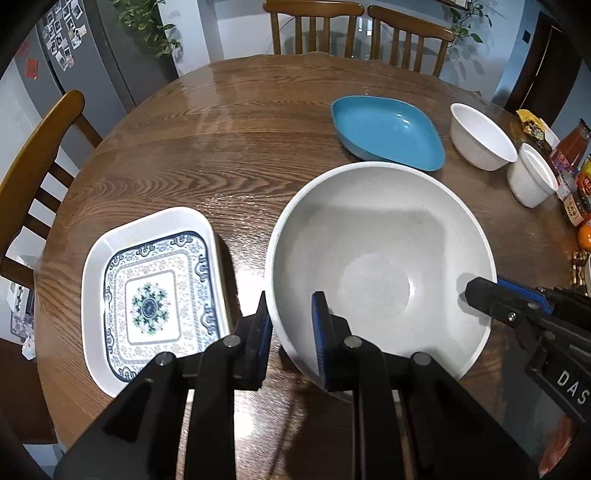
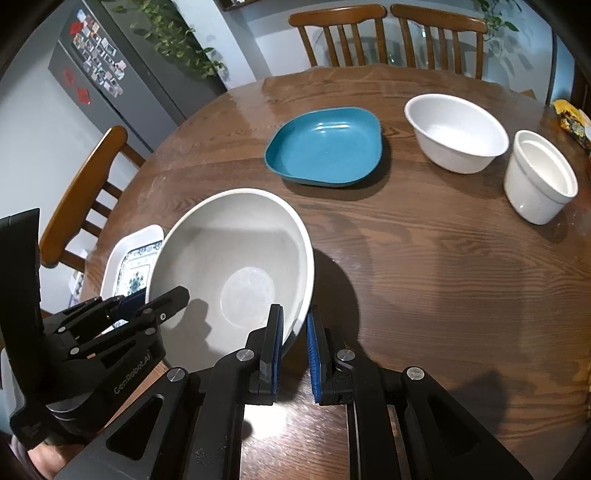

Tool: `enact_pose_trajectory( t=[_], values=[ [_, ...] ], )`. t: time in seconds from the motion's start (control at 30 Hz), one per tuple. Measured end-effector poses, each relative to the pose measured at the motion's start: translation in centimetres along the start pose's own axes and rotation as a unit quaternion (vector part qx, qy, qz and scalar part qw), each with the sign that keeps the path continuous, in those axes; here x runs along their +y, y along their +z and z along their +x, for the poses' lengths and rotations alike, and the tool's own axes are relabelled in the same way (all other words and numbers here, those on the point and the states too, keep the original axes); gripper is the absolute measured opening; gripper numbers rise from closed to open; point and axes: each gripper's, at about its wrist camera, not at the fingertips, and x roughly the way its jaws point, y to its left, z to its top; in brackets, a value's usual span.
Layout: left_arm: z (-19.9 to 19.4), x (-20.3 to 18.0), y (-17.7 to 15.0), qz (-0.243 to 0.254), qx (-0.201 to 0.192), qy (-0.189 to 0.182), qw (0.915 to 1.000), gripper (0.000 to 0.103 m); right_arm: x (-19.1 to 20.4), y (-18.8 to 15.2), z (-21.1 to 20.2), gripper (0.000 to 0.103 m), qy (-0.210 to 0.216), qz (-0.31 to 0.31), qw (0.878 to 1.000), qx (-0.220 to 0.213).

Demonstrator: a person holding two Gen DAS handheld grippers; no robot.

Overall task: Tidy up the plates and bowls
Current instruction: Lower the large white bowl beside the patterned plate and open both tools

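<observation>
A large grey bowl is held tilted above the wooden table by both grippers. My left gripper straddles its near-left rim, one finger inside and one outside, shut on it. My right gripper pinches the bowl's near-right rim the same way; it also shows in the left wrist view. The left gripper shows in the right wrist view. A rectangular blue-patterned plate lies to the bowl's left. A teal plate lies beyond.
A white bowl and a white ceramic pot stand at the far right. Jars, bottles and snack packets crowd the right table edge. Wooden chairs ring the round table.
</observation>
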Motion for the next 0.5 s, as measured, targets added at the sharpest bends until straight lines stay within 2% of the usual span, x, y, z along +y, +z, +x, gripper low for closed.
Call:
enact_pose_trajectory(
  t=[0.5],
  values=[
    [1.0,2.3,1.5,-0.008,-0.005,0.011,0.9999,0.020,1.7,1.9,1.8,0.014,0.001,-0.002,1.000,-0.001]
  ],
)
